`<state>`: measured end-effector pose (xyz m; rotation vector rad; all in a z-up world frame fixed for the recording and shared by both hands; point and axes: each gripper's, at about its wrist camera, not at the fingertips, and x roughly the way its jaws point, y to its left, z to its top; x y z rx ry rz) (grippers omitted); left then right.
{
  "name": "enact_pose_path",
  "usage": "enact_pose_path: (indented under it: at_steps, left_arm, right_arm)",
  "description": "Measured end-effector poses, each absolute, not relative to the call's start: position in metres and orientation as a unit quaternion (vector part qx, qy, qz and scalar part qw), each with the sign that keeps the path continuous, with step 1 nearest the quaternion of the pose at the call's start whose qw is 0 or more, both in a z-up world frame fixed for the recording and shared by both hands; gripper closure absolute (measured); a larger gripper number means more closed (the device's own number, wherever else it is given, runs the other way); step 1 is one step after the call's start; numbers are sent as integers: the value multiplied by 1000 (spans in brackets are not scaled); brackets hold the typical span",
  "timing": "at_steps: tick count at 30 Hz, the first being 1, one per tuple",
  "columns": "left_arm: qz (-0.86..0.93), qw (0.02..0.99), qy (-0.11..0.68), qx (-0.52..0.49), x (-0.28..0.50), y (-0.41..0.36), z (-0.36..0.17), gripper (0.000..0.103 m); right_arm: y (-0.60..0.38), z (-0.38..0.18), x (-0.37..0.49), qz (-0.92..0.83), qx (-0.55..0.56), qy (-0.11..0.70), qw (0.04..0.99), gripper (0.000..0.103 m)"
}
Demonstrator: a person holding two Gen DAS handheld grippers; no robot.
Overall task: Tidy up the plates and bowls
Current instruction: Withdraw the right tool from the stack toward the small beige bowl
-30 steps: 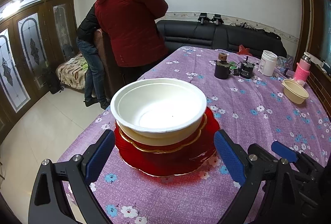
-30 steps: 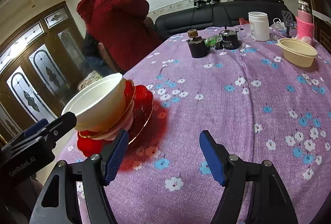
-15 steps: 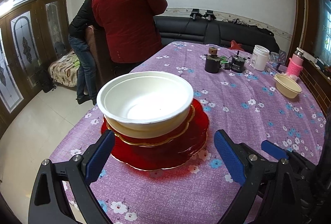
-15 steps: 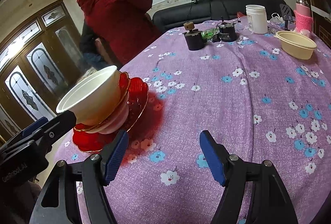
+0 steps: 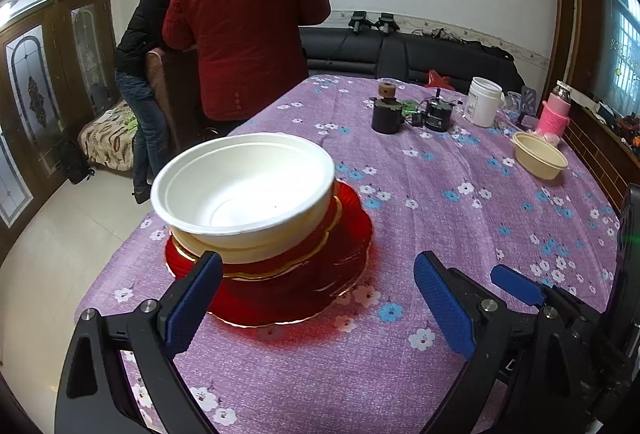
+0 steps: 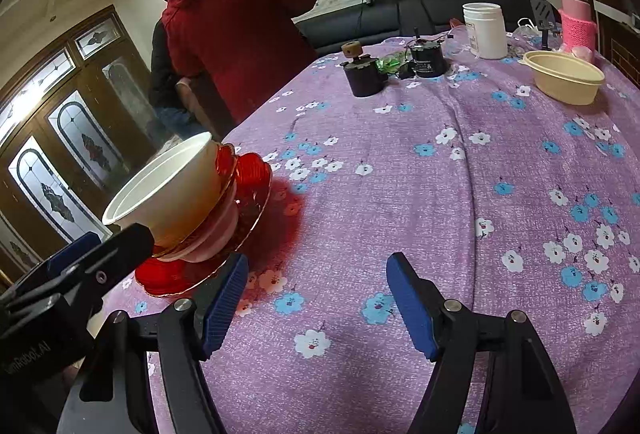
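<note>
A white bowl sits nested in another pale bowl on a gold-rimmed red plate, all stacked on a larger red plate near the table's left edge. My left gripper is open, just short of the stack, its left pad by the plate's near rim. The same stack shows in the right wrist view as the white bowl on the red plate. My right gripper is open over bare cloth to the right of the stack. A cream bowl stands alone at the far right.
The table wears a purple flowered cloth. At its far end stand a dark grinder, a small black motor, a white jar and a pink bottle. Two people stand at the far left corner, before a black sofa.
In the left wrist view the stack has slid left and lower, closer to the left pad, and more of the far table shows. Both grippers stay open.
</note>
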<state>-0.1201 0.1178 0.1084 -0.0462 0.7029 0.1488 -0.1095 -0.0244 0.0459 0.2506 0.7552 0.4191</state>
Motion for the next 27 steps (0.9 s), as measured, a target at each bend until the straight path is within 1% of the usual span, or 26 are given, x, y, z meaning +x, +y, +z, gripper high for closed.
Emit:
enact_pose_path:
  at_steps: [15,23,27]
  left_arm:
    - [49,936,348,-14,-117,101,107,7]
    - [24,936,350,-16,-115,92,103,7]
    - [12,935,353,-13,-113,86,100,7]
  right_arm:
    - [-54,45,-105,182,130,368,902,27]
    - [-106,49,-98,122,122,370,913,27]
    - [-148,58,-83,73,121,358,923,27]
